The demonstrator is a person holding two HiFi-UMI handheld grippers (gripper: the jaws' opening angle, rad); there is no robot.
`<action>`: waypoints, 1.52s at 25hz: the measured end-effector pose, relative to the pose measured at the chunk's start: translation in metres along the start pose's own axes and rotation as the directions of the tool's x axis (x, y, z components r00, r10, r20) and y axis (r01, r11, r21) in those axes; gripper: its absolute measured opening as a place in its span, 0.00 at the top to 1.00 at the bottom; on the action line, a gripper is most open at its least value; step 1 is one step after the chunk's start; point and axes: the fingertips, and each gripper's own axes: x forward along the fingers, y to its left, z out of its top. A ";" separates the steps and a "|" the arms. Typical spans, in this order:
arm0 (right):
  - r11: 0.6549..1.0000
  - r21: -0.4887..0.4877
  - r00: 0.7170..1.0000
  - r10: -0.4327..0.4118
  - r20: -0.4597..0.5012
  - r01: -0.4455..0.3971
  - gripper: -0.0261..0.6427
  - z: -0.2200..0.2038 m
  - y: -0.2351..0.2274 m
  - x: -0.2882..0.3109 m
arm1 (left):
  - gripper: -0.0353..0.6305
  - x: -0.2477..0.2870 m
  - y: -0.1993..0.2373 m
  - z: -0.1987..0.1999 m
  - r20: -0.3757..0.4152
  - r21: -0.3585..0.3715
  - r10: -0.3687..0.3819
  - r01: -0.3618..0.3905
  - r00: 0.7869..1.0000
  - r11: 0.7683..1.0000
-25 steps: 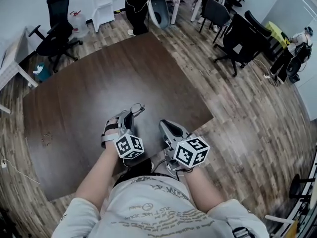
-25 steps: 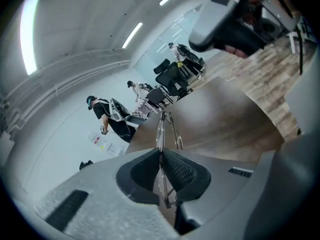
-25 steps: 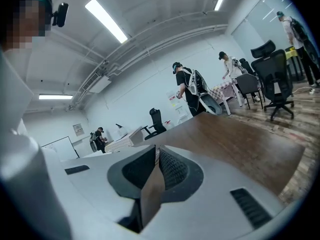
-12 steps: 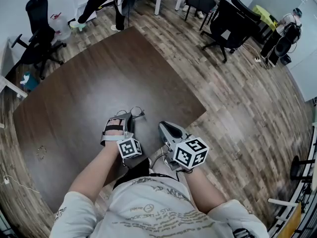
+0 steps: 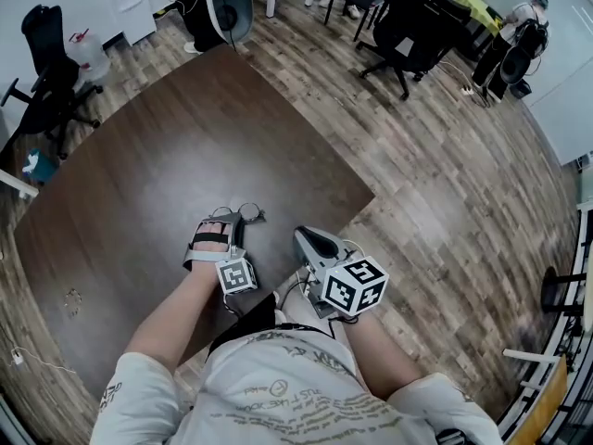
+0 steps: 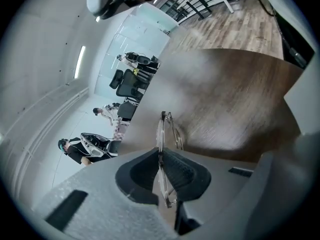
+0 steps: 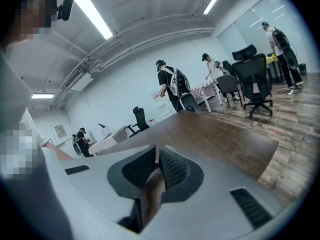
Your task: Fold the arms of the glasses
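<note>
Our left gripper (image 5: 233, 221) is clamped on the wire-frame glasses (image 6: 163, 131), held over the dark bench (image 5: 185, 137) near its front edge. Our right gripper (image 5: 310, 241) is pinched closed with nothing in it.

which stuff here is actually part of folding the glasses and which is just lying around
Part of the job:
glasses, clamped in the left gripper
right gripper, shut and empty
dark table below them

Just around:
black office chairs
people at the far end of the room
wooden floor
</note>
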 end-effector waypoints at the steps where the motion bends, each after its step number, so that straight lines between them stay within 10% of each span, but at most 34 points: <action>1: 1.000 0.002 1.000 -0.005 0.001 0.005 0.91 0.000 -0.002 -0.002 | 0.90 0.002 -0.004 0.000 -0.003 0.005 -0.010 0.010 1.000 1.000; 13: 1.000 -0.001 1.000 -0.006 -0.002 0.006 0.91 -0.003 -0.008 -0.009 | 0.75 -0.001 -0.008 0.014 0.039 -0.034 -0.066 0.067 0.997 0.997; 18: 1.000 -0.018 1.000 0.023 -0.006 -0.023 0.91 -0.006 0.003 -0.005 | 0.75 -0.013 -0.004 0.002 0.010 -0.178 -0.048 0.049 0.999 0.983; 20: 0.999 -0.026 0.999 0.035 -0.009 -0.036 0.91 -0.005 0.008 -0.004 | 0.92 -0.023 0.002 -0.001 0.008 -0.288 -0.054 0.054 0.999 0.956; 30: 0.989 -0.105 0.994 0.104 0.018 -0.101 0.92 0.002 0.042 0.004 | 0.93 -0.079 0.060 0.004 0.092 -0.738 -0.013 0.077 0.996 0.670; 38: 0.976 -0.184 0.987 0.134 0.088 -0.116 0.94 0.033 0.084 0.011 | 0.93 -0.146 0.124 0.000 0.065 -0.935 0.116 0.020 0.991 0.354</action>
